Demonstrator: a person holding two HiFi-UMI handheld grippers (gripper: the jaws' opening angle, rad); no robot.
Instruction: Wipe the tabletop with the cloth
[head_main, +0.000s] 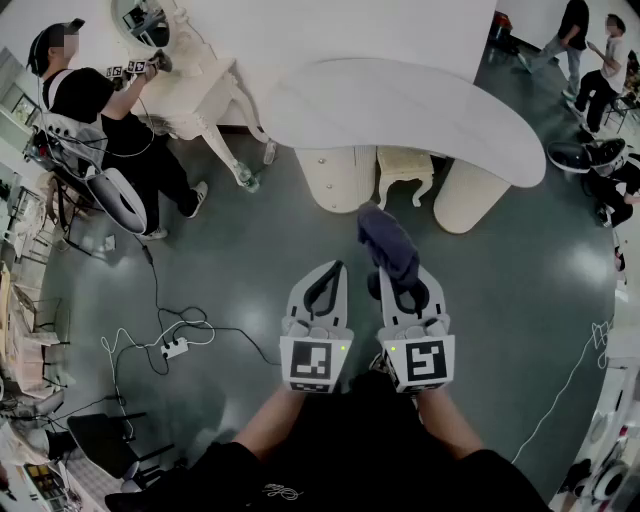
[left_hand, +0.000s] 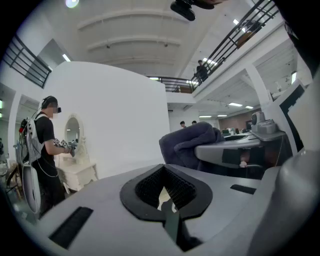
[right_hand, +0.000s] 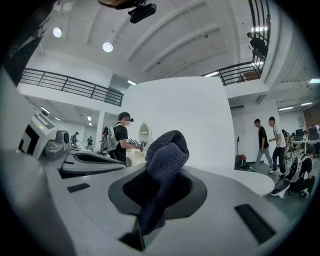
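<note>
The right claw (right_hand: 157, 196) is clamped on a dark blue cloth (right_hand: 165, 162). The fabric runs down between the two jaws, and a rounded bunch of it rises above their tips. In the head view the cloth is up in the air over the grey floor (head_main: 250, 260), short of the white curved worktop (head_main: 400, 105), which lies at 12 o'clock and does not touch it.

The left claw (left_hand: 165, 195) has its jaws drawn together with nothing between them. It is held just beside the right one, on its 9 o'clock side, with both pointing towards the worktop.

A small pale stool (head_main: 405, 168) stands under the worktop's near edge, between its two round legs. At 10 o'clock another person (head_main: 105, 125) stands at a white dressing table (head_main: 200, 95). A power strip (head_main: 175, 348) with loose cables lies on the floor at 8 o'clock.
</note>
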